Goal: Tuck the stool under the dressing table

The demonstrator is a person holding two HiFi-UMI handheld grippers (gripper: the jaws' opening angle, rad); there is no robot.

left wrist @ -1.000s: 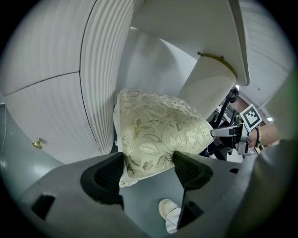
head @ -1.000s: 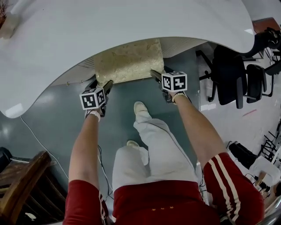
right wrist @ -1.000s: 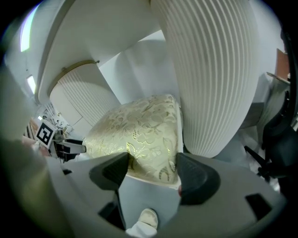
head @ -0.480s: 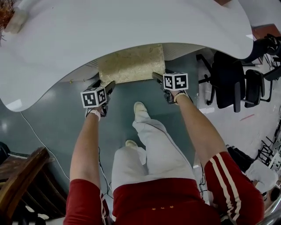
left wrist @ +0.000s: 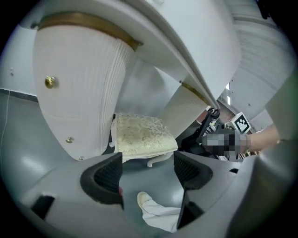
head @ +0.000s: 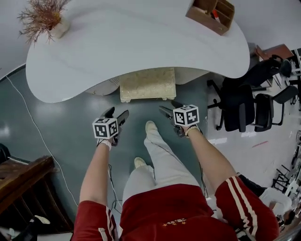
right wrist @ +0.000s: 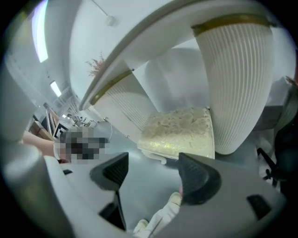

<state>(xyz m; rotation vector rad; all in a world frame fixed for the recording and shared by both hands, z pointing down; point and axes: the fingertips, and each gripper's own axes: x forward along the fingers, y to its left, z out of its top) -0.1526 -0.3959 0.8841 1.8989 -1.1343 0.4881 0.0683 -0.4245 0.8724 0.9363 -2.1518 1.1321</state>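
Holds left gripper (head: 116, 114) and right gripper (head: 170, 108), jaws spread and empty, short of the stool (head: 147, 84) lodged partway under the dressing table (head: 141, 42), risking a near edge left jutting where a foot could catch it.

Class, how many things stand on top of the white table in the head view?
2. A dried plant stands at the table's left end; a wooden box stands at its right end. The table's far edge is cut off, so more may be hidden.
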